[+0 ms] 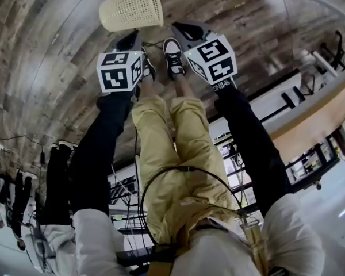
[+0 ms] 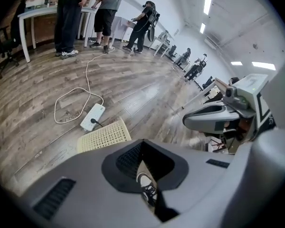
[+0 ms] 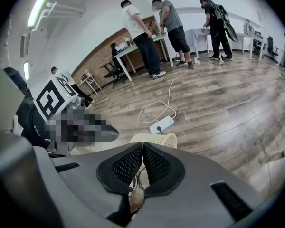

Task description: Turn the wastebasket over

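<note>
A cream lattice wastebasket rests on the wooden floor just ahead of the person's feet; it seems to lie on its side. It shows above the jaws in the left gripper view and the right gripper view. My left gripper hangs in the air short of the basket, pointing down towards it, jaws shut and empty. My right gripper is level with it at the right, also shut with nothing between its pads. Neither gripper touches the basket.
A white power strip with a looped white cable lies on the floor just beyond the basket. The person's shoes stand between the grippers. Several people stand at white tables farther off. Desks and shelving line the right side.
</note>
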Tool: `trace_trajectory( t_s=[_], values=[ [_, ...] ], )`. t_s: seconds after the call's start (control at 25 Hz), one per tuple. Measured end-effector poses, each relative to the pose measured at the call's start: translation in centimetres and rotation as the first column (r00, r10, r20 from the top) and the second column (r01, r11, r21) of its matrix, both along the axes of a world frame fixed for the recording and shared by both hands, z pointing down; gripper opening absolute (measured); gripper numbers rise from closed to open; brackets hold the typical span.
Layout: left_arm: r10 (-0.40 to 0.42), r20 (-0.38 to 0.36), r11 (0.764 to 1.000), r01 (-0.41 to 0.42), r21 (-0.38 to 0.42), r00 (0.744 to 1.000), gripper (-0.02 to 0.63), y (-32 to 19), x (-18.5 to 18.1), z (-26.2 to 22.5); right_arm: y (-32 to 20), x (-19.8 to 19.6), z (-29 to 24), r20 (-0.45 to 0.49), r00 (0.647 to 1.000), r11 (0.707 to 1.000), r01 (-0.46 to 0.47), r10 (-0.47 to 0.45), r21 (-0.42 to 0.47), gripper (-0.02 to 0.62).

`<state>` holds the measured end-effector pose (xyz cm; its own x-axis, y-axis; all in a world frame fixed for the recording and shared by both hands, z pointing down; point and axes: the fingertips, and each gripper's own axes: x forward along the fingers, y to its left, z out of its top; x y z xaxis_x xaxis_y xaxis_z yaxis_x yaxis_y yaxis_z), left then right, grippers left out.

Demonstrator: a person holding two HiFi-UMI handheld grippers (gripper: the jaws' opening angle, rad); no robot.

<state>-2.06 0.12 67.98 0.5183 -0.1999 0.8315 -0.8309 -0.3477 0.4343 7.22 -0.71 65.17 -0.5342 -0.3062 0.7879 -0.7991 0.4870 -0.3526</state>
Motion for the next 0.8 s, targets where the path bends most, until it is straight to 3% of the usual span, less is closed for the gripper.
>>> trace_trajectory(
  t_s=[0.24,0.64,0.8],
  values=[
    [0.003,0.061,1.000,-0.002,-0.016,0.998,0.002,-0.6,3.1,6.7,-0.3,0.0,5.3,-0.011,1.000,0.999,0.011,-0.012,-0.036,0.021],
    [-0.029,0.072,0.996,0.035,-0.079,0.997,0.005,-0.1,4.5,15.4,-0.6,1.4,11.2,-0.012,1.000,0.996,-0.019,0.018,-0.087,0.021],
    [-0.071,0.053,0.992,0.076,-0.104,0.996,0.068,-0.1,5.3,17.5,0.3,1.7,12.6,-0.010,1.000,0.995,-0.019,0.018,-0.098,0.021]
  ],
)
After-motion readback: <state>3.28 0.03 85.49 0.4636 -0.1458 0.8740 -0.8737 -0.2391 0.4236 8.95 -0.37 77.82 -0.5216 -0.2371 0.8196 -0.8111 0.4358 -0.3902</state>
